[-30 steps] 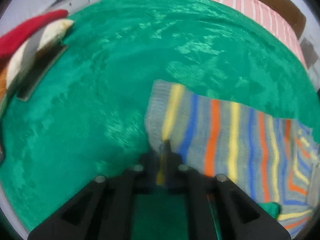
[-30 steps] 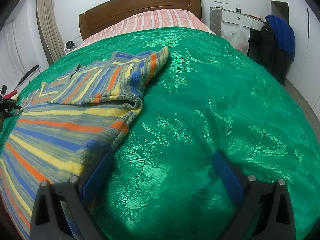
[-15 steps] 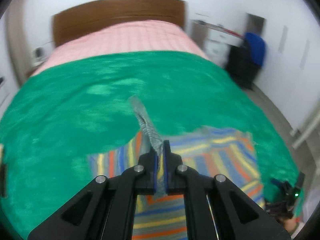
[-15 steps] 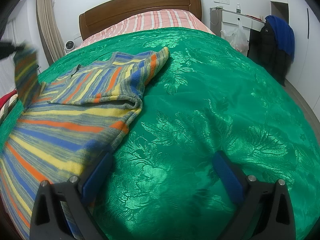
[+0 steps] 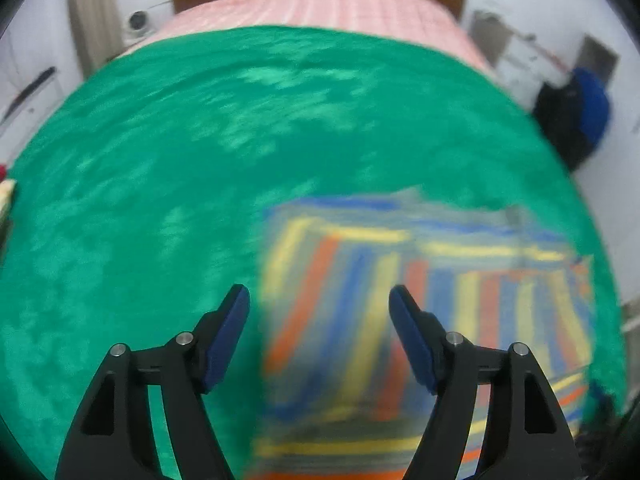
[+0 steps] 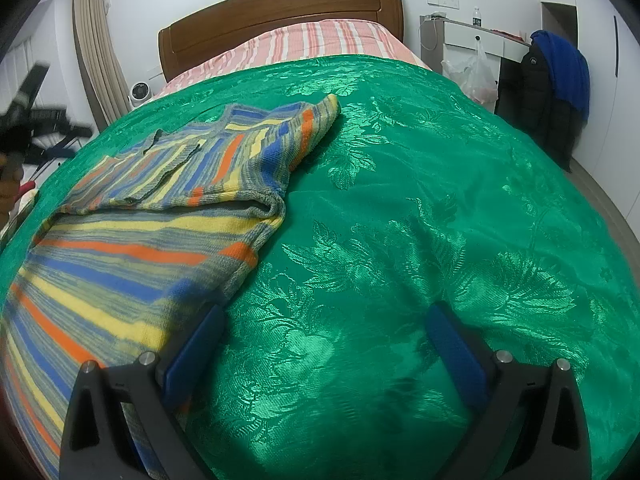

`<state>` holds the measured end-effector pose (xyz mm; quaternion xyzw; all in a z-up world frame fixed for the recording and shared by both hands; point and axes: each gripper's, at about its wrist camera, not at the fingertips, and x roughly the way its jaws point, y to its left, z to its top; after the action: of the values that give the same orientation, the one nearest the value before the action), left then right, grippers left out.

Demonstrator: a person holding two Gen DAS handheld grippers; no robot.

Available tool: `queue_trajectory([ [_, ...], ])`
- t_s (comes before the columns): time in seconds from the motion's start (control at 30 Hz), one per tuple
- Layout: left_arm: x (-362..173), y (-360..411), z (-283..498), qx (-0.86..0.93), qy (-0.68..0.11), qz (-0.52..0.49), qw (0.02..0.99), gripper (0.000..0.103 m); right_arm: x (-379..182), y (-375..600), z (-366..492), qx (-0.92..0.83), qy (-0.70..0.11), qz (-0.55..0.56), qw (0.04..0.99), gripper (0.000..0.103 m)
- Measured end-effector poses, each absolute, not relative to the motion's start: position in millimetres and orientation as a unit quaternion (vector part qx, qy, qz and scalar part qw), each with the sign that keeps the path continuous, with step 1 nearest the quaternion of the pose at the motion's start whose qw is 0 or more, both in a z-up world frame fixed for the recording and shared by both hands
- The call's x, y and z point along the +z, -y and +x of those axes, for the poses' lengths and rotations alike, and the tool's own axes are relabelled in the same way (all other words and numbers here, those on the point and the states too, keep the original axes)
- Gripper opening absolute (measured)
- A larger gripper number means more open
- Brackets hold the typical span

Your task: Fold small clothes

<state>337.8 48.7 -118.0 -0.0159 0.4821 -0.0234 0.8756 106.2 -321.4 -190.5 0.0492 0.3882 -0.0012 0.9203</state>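
Note:
A small striped knit sweater [image 6: 132, 248] in grey, blue, orange and yellow lies on the green bedspread [image 6: 420, 220]. Both of its sleeves lie folded across the chest. In the left wrist view the sweater [image 5: 400, 304] is blurred below my left gripper [image 5: 319, 304], whose jaws are opening with nothing pressed between the pads. That gripper [image 6: 24, 132] shows dark and blurred at the far left of the right wrist view, above the bed's edge. My right gripper [image 6: 324, 328] stands open low over the bedspread, its left finger [image 6: 196, 344] at the sweater's hem edge.
A wooden headboard [image 6: 280, 12] and a pink striped sheet [image 6: 320, 40] lie at the far end. A white desk [image 6: 472, 36] with a plastic bag [image 6: 476, 76] and a chair draped in dark and blue clothes [image 6: 556, 80] stand to the right. A small fan [image 6: 140, 92] sits at the left.
My left gripper carried the sleeve up and over onto the sweater's chest, then let go and its jaws parted. The right gripper has stayed still.

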Motion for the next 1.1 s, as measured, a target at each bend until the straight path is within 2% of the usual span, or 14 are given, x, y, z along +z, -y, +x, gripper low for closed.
queue_trajectory([
  [0.07, -135, -59, 332, -0.037, -0.498, -0.022, 0.866, 0.075, -191, 322, 106, -0.001, -0.388, 0.05, 0.92, 0.1],
  [0.13, -150, -65, 331, -0.061, -0.522, -0.018, 0.851, 0.083, -191, 322, 106, -0.001, -0.389, 0.049, 0.92, 0.1],
  [0.23, -175, -63, 324, -0.048, -0.531, 0.036, 0.845, 0.073, -191, 321, 106, -0.002, -0.389, 0.048, 0.92, 0.1],
  [0.33, -173, -79, 322, -0.015, -0.522, 0.004, 0.853, 0.062, -190, 321, 106, -0.005, -0.39, 0.044, 0.92, 0.1],
  [0.5, -166, -92, 315, 0.007, -0.516, 0.002, 0.856, 0.065, -191, 320, 106, -0.006, -0.39, 0.043, 0.92, 0.1],
  [0.77, -144, -65, 297, -0.058, -0.485, -0.01, 0.873, 0.094, -191, 320, 106, -0.006, -0.39, 0.043, 0.92, 0.1],
  [0.9, -174, -42, 302, -0.037, -0.513, 0.066, 0.855, 0.099, -191, 320, 106, -0.006, -0.39, 0.043, 0.92, 0.1],
  [1.1, -141, -79, 282, -0.016, -0.467, -0.015, 0.884, 0.097, -191, 320, 106, -0.005, -0.39, 0.044, 0.92, 0.1],
])
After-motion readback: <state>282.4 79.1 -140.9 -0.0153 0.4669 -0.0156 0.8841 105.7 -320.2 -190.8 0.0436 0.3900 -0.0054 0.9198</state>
